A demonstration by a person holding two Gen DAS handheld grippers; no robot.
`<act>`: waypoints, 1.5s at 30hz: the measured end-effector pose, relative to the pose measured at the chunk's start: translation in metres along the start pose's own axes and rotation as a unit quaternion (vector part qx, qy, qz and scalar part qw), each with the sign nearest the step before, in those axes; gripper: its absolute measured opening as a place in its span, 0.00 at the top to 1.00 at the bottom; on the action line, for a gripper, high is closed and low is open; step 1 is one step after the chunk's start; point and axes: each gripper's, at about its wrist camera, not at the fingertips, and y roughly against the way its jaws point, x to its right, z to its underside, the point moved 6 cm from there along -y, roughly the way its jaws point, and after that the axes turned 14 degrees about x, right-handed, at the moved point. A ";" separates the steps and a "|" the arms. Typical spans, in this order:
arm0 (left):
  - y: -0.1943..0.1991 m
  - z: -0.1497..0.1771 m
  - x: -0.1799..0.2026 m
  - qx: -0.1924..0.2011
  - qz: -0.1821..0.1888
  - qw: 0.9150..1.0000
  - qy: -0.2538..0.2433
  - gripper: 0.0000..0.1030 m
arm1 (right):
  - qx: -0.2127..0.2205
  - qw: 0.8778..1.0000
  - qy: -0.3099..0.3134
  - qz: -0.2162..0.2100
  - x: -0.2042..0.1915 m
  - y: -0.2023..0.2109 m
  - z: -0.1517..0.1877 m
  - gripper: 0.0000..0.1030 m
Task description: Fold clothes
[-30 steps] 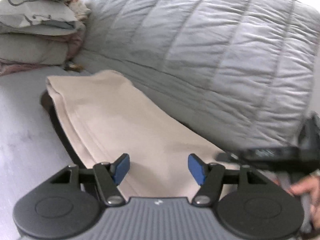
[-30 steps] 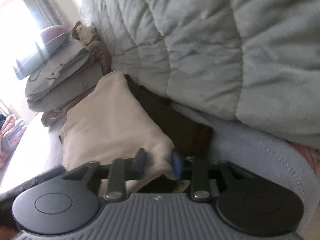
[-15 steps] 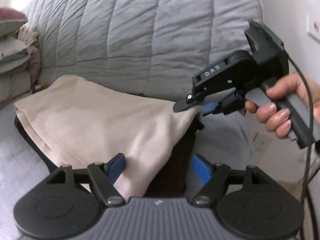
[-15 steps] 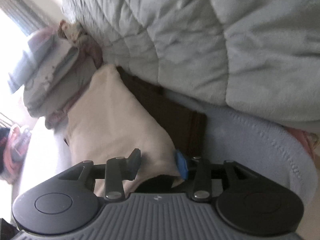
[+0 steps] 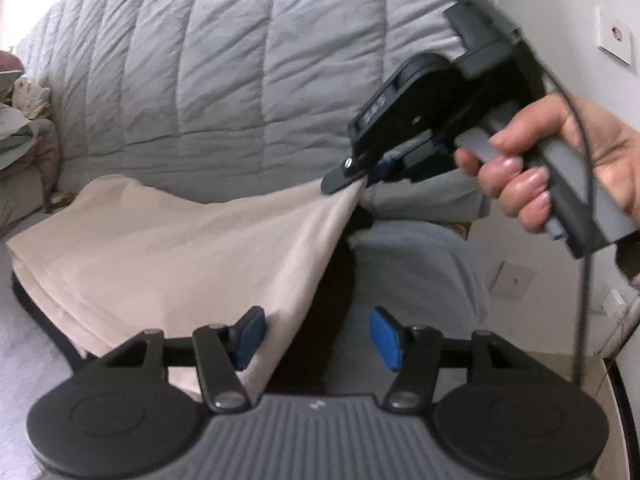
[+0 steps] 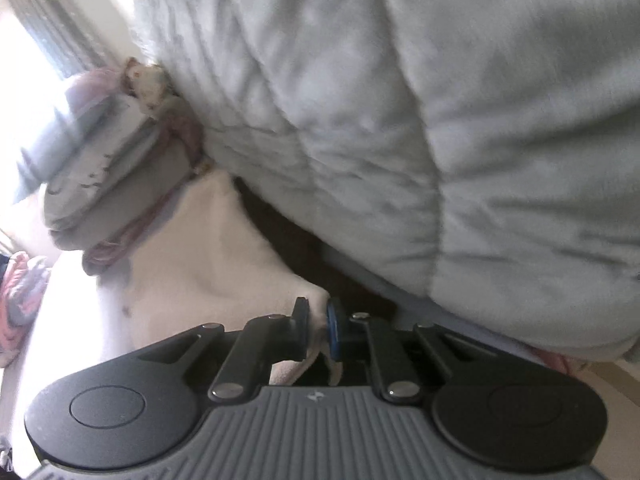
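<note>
A folded beige garment (image 5: 160, 248) lies on the bed over a dark brown garment (image 5: 332, 292). My right gripper (image 5: 362, 178), held by a hand (image 5: 540, 168), pinches the beige garment's far right corner and holds it raised. In the right wrist view its jaws (image 6: 318, 322) are closing, with the pale cloth (image 6: 192, 264) pressed between the pads. My left gripper (image 5: 316, 336) hovers at the near edge, jaws closing but still wide. The beige hem runs between them beside the left pad (image 5: 250, 336), and neither pad squeezes it.
A grey quilted duvet (image 5: 240, 60) rises behind the garments. Stacked pillows (image 5: 20, 148) sit at the far left. A white wall with a socket (image 5: 616, 40) is on the right, and a cable (image 5: 584, 240) hangs from the right gripper. Pale bed sheet (image 5: 24, 352) lies at the left.
The right gripper's jaws have shut on the beige corner and lifted it. The left view has swung right along the hem, and its jaws have narrowed a little.
</note>
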 end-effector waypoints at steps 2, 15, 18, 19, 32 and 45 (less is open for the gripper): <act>0.000 0.003 0.003 -0.006 0.010 1.000 0.004 0.42 | -0.016 1.000 0.002 0.012 0.011 -0.010 0.013 0.90; -0.010 -0.001 -0.038 0.004 0.009 0.998 0.057 0.37 | -0.015 0.999 0.011 -0.051 -0.016 -0.052 -0.018 0.70; -0.016 0.011 -0.037 -0.008 0.018 0.998 0.067 0.37 | -0.042 0.998 0.012 -0.053 -0.027 -0.085 -0.016 0.69; -0.017 0.015 -0.036 -0.011 0.023 0.997 0.069 0.37 | -0.050 0.997 0.012 -0.054 -0.030 -0.095 -0.014 0.67; -0.018 0.030 -0.039 0.009 0.050 0.995 0.090 0.32 | -0.021 0.996 0.081 -0.032 -0.054 -0.136 -0.013 0.91; 0.007 0.013 -0.050 0.017 0.024 0.990 0.135 0.29 | 0.071 0.986 0.145 -0.033 -0.079 -0.073 -0.017 0.68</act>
